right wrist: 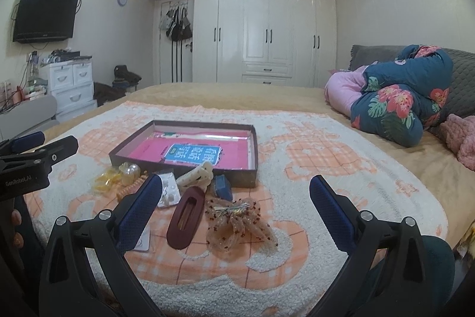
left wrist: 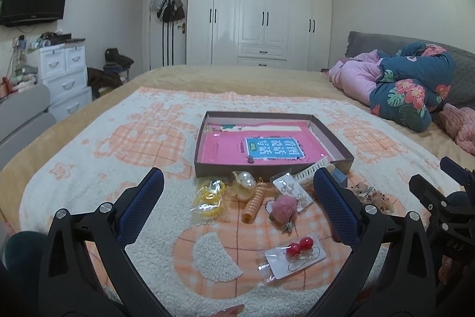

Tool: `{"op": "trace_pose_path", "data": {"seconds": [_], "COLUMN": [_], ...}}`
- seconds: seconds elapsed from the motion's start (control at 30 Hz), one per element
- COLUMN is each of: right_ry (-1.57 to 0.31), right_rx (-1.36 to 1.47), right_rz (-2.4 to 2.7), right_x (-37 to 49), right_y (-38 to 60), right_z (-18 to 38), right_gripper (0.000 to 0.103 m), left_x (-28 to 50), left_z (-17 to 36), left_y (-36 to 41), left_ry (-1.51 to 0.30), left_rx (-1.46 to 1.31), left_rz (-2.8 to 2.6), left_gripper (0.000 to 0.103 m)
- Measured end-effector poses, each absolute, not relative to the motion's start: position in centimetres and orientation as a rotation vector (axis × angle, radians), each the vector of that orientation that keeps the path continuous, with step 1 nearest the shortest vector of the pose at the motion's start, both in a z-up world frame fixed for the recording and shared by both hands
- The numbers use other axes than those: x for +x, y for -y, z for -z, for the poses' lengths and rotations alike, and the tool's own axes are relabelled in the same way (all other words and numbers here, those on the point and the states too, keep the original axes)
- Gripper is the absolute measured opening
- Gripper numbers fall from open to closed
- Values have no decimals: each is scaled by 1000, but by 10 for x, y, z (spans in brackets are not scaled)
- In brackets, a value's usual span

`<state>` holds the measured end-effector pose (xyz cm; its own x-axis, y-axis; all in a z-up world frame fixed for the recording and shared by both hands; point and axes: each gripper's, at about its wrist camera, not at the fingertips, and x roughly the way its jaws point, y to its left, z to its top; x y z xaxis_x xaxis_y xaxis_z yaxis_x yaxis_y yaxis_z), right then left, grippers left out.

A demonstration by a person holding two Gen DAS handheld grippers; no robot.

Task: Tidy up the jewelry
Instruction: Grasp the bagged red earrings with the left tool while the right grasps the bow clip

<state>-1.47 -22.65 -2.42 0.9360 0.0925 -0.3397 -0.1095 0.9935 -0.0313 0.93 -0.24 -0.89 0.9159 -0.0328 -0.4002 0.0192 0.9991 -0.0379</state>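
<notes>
A shallow brown box with a pink lining (left wrist: pixel 268 165) (right wrist: pixel 184 168) lies on the blanket. In front of it lie yellow rings in a bag (left wrist: pixel 209 196), a pearl clip (left wrist: pixel 245 183), an orange spiral tie (left wrist: pixel 252 202), a pink pompom clip (left wrist: pixel 283 207) and red ball earrings on a card (left wrist: pixel 297 254). The right wrist view shows a maroon hair clip (right wrist: pixel 187 217), a beaded mesh scrunchie (right wrist: pixel 237 223), a cream claw clip (right wrist: pixel 197 176) and a blue item (right wrist: pixel 222 186). My left gripper (left wrist: pixel 239 199) is open and empty above the items. My right gripper (right wrist: pixel 236 202) is open and empty over the scrunchie.
The orange and white blanket (left wrist: pixel 118 168) covers a tan bed. A floral quilt and pink bedding (right wrist: pixel 394 100) are piled at the right. White drawers (left wrist: pixel 63 76) and a grey chair (left wrist: pixel 23 115) stand at the left; wardrobes (left wrist: pixel 261 17) fill the far wall.
</notes>
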Motion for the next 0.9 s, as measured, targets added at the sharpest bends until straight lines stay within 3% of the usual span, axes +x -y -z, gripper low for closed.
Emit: {"op": "trace_pose_path", "data": {"seconds": [0.9], "right_ry": [-562], "right_rx": [-60], "right_rz": [-142], "right_x": [29], "right_y": [232], "right_z": [54], "right_gripper": [97], "left_x": [37], "left_z": [55], "left_y": [25], "left_ry": [-627], "left_rx": [40], "left_rz": [162], "left_gripper": [93]}}
